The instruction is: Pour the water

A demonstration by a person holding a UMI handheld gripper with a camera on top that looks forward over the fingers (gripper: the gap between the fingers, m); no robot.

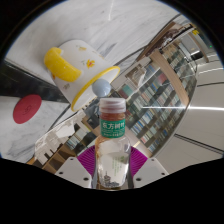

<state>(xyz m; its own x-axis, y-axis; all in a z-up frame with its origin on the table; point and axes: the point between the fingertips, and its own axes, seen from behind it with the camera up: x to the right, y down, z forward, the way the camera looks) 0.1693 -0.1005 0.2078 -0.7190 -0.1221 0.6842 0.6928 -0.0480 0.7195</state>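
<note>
Bottle clenched between both fingers (cap seemingly on); uncapping is advised before tilting toward the cup.

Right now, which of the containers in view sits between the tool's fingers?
The clear bottle with the green label, upright between the tool fingers. The white-and-yellow cup lies beyond it, tilted, with no fingers around it.

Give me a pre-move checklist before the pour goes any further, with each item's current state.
1. Bottle held between the hand-held gripper pads: ok.
2. Bottle cap removed for pouring: not ok, the red cap looks on.
3. Yellow and white cup in view beyond the bottle: ok.
4. Cup upright, opening facing up: cannot tell in this tilted view.
5. Water level in bottle: cannot tell.
</note>
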